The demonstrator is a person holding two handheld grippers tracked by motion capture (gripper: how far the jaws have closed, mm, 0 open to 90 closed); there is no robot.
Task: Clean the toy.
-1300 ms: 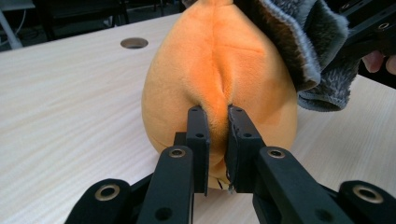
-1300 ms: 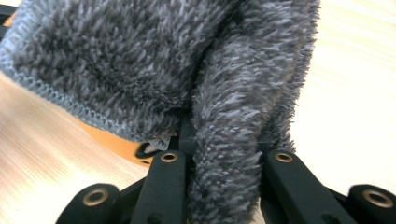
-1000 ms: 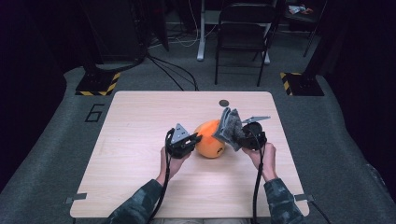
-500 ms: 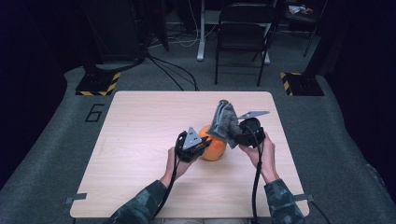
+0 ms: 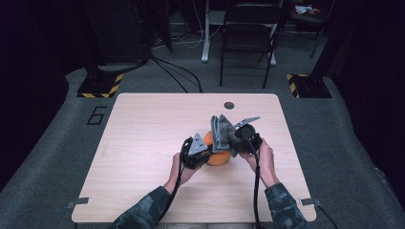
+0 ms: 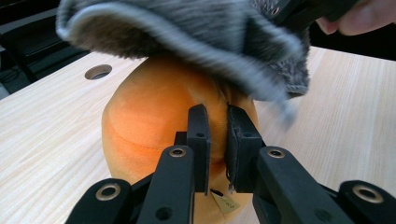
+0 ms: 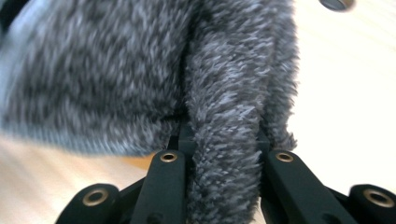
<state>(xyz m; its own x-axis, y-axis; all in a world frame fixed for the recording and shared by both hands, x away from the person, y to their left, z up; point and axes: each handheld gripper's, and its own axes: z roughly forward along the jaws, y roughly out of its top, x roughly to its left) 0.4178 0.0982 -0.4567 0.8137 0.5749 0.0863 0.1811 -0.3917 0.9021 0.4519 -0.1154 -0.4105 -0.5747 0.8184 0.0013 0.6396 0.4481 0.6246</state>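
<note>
The person is putting a fuzzy grey hat [image 5: 221, 132] onto a soft orange toy [image 5: 217, 155]. That looks like the step in hand now. The orange toy sits on the worktop [image 5: 143, 143], a bit right of the middle and closer to the near edge than the far edge. The left gripper [image 5: 197, 153] is on the toy's left side. Its fingers [image 6: 200, 135] are pressed nearly together and seem to pinch a little fold of the orange plush at the toy's side, holding it steady. A small tag hangs low on the toy, just under those fingers. The right gripper [image 5: 239, 139] is on the toy's right side and a bit higher. Its fingers [image 7: 163, 182] pinch a thick fold of the grey hat between them. The hat hangs over the top of the toy, with its open rim facing down, and it touches the toy's crown but does not cover it yet. The next move likely calls for pulling the hat down and across, so the rim slips over the round top. The left gripper should hold the toy firm, or it may tip or slide on the smooth wood.
</note>
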